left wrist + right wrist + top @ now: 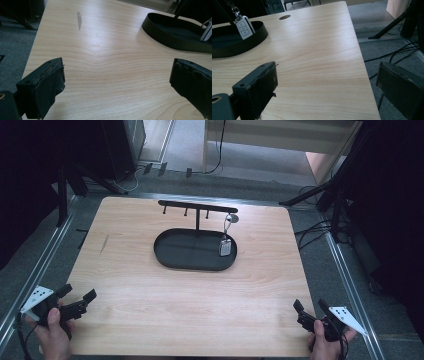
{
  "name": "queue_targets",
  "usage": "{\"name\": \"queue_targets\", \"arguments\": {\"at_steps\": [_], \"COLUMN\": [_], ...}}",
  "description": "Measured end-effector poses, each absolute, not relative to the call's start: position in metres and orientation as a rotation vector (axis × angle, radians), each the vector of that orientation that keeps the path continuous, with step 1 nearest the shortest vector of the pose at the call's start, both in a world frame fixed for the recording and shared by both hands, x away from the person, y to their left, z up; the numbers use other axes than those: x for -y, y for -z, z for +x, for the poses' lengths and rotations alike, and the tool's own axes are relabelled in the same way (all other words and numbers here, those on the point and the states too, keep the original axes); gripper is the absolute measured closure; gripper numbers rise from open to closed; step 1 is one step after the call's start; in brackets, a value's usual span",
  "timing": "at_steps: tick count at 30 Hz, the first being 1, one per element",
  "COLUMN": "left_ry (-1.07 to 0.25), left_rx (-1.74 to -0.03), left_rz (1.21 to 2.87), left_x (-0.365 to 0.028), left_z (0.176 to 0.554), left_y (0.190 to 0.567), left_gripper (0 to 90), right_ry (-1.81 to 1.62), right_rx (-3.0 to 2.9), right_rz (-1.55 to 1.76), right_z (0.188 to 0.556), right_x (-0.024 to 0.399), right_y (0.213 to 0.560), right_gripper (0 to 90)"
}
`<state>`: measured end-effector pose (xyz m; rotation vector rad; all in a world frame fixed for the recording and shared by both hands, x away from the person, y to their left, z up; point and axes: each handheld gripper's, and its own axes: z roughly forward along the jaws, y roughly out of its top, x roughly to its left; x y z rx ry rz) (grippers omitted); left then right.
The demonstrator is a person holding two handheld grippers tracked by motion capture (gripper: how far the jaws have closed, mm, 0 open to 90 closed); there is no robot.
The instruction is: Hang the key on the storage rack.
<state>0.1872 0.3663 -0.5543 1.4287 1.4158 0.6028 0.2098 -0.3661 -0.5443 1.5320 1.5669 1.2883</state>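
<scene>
You are holding both grippers [77, 301] [310, 309] wide, empty; the fob [225, 246], seemingly hook-hung, is risking swinging if nudged.

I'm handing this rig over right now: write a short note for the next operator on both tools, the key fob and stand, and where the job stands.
Left tool: open, holding nothing, at the near left corner of the table.
Right tool: open, holding nothing, at the near right corner.
Key fob: hangs by its clip from the rightmost hook of the black stand, dangling over the right end of the oval tray at the stand's foot.
Done: nothing in hand; both tools are well short of the stand.
Left: likely reaching in with the right tool, which is nearer the fob, to handle it.
</scene>
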Motion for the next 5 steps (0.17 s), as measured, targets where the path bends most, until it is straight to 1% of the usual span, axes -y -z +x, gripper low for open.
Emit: {"name": "queue_targets", "arguments": {"at_steps": [5], "left_ry": [-0.607], "left_rx": [-1.415], "left_rz": [1.430], "left_x": [-0.3660], "left_z": [0.1870], "left_y": [0.5542], "left_gripper": [0.1], "right_ry": [-1.275], "right_rx": [-1.568], "right_rz": [1.513], "right_z": [0.2082], "right_x": [0.3629], "right_y": [0.5460], "right_gripper": [4.4]}}
